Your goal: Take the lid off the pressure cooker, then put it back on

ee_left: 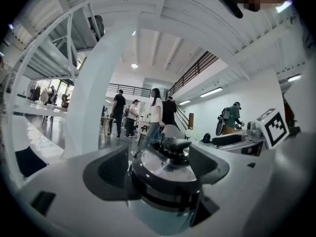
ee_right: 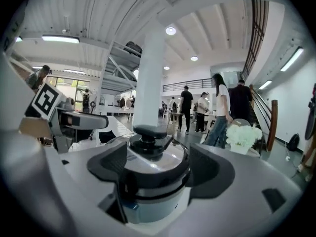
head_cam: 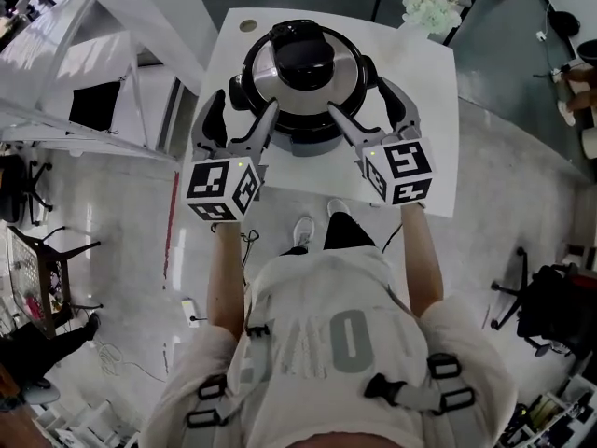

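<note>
The pressure cooker stands on a white table with its steel lid on and a black knob on top. My left gripper is open at the cooker's front left, its inner finger close to the rim. At the front right my right gripper is open in the same way. In the left gripper view the cooker sits between the spread jaws of the left gripper. The right gripper view shows the lid framed by the right gripper.
A bunch of white flowers stands at the table's far right corner, and a round hole is at its far left. The table's front edge runs just under my hands. Chairs stand on the floor at left. People walk in the background.
</note>
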The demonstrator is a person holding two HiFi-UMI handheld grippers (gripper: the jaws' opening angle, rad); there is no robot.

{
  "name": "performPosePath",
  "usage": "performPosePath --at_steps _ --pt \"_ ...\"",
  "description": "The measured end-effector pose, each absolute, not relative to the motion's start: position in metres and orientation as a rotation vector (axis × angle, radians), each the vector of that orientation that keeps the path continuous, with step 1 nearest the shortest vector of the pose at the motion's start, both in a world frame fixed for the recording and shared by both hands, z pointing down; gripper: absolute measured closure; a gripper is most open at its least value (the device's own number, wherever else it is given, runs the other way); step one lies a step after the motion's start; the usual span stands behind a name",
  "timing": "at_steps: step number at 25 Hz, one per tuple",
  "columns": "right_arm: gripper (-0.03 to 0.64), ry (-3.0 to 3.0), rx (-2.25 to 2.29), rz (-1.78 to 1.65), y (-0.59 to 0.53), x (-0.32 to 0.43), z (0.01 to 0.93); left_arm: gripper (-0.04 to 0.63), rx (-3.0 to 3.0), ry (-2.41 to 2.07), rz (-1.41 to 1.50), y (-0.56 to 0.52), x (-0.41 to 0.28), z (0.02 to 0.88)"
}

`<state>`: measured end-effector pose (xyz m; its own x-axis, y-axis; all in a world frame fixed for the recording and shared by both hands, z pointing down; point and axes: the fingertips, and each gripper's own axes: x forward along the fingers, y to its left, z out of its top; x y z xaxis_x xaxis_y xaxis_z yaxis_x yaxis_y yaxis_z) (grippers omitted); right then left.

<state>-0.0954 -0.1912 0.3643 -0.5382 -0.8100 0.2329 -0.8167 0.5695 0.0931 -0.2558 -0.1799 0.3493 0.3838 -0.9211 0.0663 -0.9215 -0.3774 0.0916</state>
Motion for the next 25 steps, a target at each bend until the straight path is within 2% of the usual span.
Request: performPosePath --at_steps 7,14,25 --pt "0.219 -2.655 0.954 -0.196 -0.229 -0.125 0.330 0.229 2.737 -1.382 0.219 -0.211 -0.210 0.319" --pt "0.221 -2.661 0.485 -0.268 -0.241 -0.138 0.339 0.229 2.881 -1.172 0.451 -0.226 -0.173 0.316" --pt "0.265 -2.684 0.260 -0.215 -0.255 -0.149 0.359 0.230 2.838 -1.036 0.528 -0.240 -0.182 0.344"
